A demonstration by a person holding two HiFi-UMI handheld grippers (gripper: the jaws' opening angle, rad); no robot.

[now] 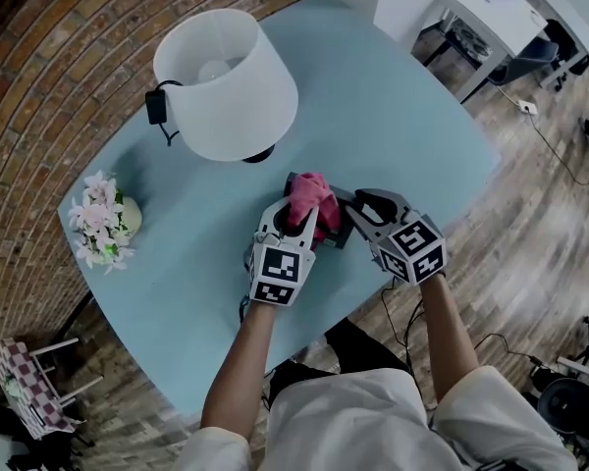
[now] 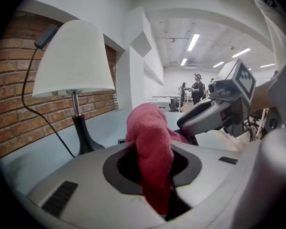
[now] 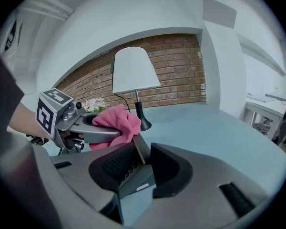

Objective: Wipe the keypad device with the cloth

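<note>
A pink cloth (image 1: pixel 310 198) hangs bunched between the jaws of my left gripper (image 1: pixel 302 224), which is shut on it. In the left gripper view the cloth (image 2: pixel 150 142) stands up out of the jaws. It rests against the top of the dark keypad device (image 1: pixel 336 228) on the light blue table (image 1: pixel 402 116). My right gripper (image 1: pixel 359 210) grips the device from the right. In the right gripper view the grey device (image 3: pixel 136 178) stands on edge between the jaws, some keys showing on its left face, with the cloth (image 3: pixel 118 122) and the left gripper (image 3: pixel 86 130) just behind it.
A lamp with a white shade (image 1: pixel 226 81) stands close behind the device, its black cable running to the left. A vase of pale flowers (image 1: pixel 100 222) sits at the table's left corner. White desks (image 1: pixel 471 8) are beyond the table; a checked chair (image 1: pixel 25 386) stands at the lower left.
</note>
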